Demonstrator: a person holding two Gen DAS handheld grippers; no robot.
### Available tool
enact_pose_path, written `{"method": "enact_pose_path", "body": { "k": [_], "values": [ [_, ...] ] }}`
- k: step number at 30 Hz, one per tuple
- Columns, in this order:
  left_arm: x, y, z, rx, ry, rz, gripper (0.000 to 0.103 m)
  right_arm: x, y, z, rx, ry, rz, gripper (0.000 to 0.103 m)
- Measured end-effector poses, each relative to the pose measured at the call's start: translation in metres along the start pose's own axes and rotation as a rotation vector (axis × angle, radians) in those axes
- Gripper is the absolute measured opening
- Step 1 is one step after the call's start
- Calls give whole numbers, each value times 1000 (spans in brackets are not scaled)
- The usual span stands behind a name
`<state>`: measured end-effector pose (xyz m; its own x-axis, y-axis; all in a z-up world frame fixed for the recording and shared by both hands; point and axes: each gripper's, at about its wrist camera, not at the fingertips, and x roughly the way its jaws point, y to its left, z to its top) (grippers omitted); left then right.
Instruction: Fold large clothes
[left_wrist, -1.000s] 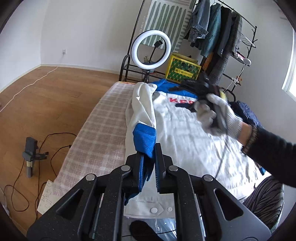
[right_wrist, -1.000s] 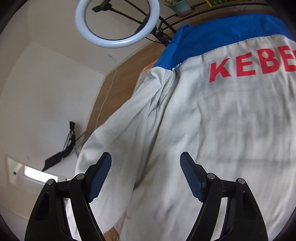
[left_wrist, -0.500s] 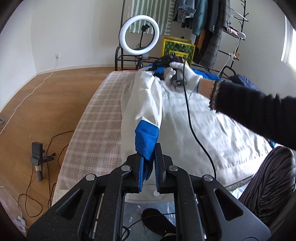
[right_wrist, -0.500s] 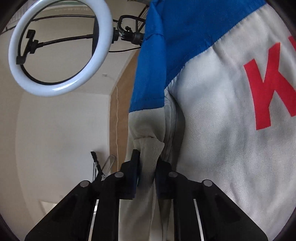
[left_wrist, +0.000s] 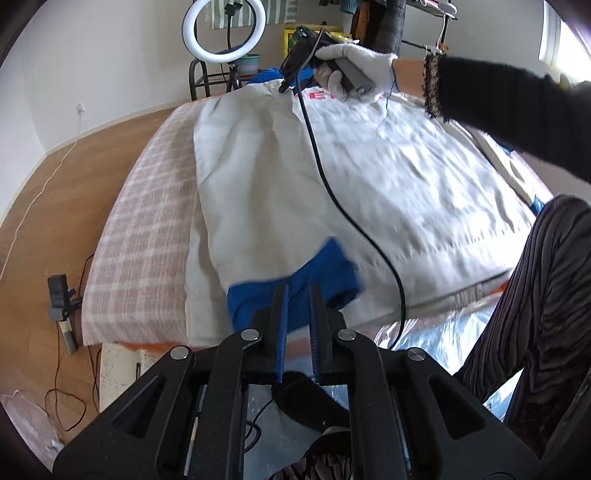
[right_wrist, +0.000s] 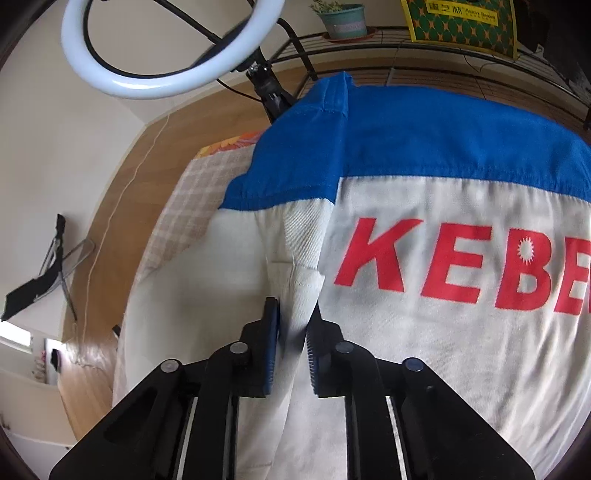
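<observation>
A large white jacket with a blue yoke and red letters lies back-up on the plaid-covered table. Its left sleeve is laid slantwise over the body. My left gripper pinches the sleeve's blue cuff near the hem; its jaws are opening. At the far shoulder a gloved hand holds my right gripper. In the right wrist view the right gripper has a raised fold of white shoulder cloth between its pads, and its jaws are opening.
A black cable trails across the jacket. A person's striped trouser leg stands at the table's right. Beyond the far end are a ring light, a plant pot and a yellow box. A small tripod stands on the floor.
The right gripper went from wide open to pinching a shoulder fold. The left gripper sank and carried the blue cuff right, over the jacket body; the sleeve now slants across it.
</observation>
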<state>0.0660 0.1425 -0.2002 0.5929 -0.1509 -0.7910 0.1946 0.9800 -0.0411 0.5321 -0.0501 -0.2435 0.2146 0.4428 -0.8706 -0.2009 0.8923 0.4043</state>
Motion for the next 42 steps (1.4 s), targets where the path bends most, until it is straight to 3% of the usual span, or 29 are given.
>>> {"method": "enact_pose_path", "body": {
  "k": [3, 6, 10, 12, 15, 18, 20, 22, 24, 29, 31, 32, 33, 38, 42],
  "values": [
    [-11, 3, -9, -47, -15, 7, 44, -23, 1, -12, -56, -19, -52, 23],
    [-7, 14, -7, -157, -19, -3, 45, -50, 3, -20, -102, -67, -61, 23],
    [16, 40, -6, -346, 8, -67, 45, -96, 18, -50, -181, -103, 76, 23],
    [30, 53, -9, -454, 28, -121, 45, -114, 37, -72, -284, -89, 102, 28],
    [38, 70, -16, -580, 25, -165, 45, -127, 54, -114, -403, -63, 62, 38],
    [50, 85, -22, -706, 55, -240, 45, -113, 53, -152, -392, -1, 89, 39],
    [55, 86, -20, -715, 65, -244, 40, -95, 47, -170, -365, 43, 119, 39],
    [56, 84, -17, -696, 71, -255, 13, -77, 39, -185, -337, 89, 159, 39],
    [56, 82, -14, -670, 67, -241, 6, -62, 37, -199, -304, 124, 207, 39],
    [55, 76, -6, -657, 45, -242, 3, -40, 47, -227, -262, 191, 319, 39],
    [53, 71, -1, -627, 31, -226, 3, -36, 51, -234, -233, 199, 364, 29],
    [50, 69, 2, -611, 23, -215, 3, -35, 51, -234, -215, 203, 393, 11],
    [48, 67, 5, -600, 16, -210, 2, -34, 50, -232, -197, 206, 404, 6],
    [24, 75, 5, -596, -48, -168, 2, -61, 51, -232, -178, 168, 437, 2],
    [41, 88, -7, -609, 19, -96, 2, -59, 56, -240, -236, 166, 364, 2]
  ]
}}
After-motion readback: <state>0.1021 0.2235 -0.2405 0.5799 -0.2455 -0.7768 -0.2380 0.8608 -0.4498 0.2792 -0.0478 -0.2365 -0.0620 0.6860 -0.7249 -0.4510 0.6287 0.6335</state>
